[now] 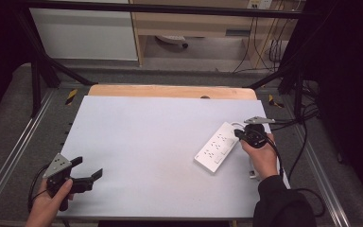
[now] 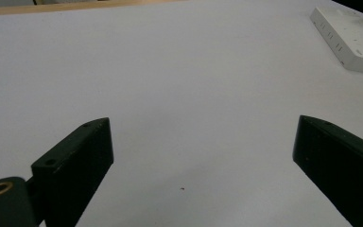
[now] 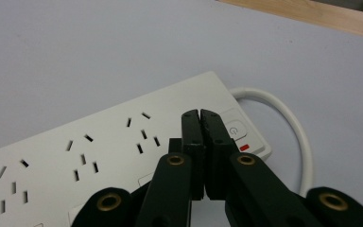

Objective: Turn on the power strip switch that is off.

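White tabletop (image 1: 146, 151) lies bare between the left gripper (image 1: 90, 174), jaws apart near the front edge, and the power strip (image 1: 219, 146) by the right edge, its switch (image 3: 235, 128) beside the right gripper's (image 3: 201, 113) closed tips.

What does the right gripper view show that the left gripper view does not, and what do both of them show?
Only the right gripper view: the power strip's switch, a red indicator, its white cable, and the right gripper shut, jaws pressed together just beside the switch.

Only the left gripper view: the left gripper open, jaws wide apart above the bare white table.

Both: the white power strip and the table's wooden far edge.
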Tool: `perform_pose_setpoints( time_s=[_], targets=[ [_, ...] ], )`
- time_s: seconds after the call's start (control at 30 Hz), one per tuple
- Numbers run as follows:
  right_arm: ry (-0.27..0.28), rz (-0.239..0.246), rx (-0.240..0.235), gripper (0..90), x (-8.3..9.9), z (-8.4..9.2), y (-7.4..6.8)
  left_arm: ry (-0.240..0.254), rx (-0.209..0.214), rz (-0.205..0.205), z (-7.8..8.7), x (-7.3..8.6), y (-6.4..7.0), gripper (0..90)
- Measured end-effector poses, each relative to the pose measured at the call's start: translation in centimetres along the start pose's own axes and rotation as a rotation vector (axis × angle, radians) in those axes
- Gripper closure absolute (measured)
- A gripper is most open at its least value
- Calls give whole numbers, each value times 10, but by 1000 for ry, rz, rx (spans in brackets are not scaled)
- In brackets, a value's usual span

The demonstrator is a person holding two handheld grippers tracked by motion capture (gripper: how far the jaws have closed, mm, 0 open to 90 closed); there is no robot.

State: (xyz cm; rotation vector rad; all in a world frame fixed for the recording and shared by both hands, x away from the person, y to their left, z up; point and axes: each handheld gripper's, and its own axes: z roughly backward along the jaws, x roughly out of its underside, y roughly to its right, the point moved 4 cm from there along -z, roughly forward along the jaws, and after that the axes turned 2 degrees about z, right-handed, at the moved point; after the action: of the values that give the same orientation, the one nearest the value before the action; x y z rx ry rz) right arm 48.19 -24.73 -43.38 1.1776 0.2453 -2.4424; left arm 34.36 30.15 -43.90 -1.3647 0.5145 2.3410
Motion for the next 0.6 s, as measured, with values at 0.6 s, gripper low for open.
perform_pose_setpoints(
  time_s=[0.6],
  targets=[
    [-5,-2,7,900,7,-7,-6,2,-2,-1,0,0,-1,59]
  ],
)
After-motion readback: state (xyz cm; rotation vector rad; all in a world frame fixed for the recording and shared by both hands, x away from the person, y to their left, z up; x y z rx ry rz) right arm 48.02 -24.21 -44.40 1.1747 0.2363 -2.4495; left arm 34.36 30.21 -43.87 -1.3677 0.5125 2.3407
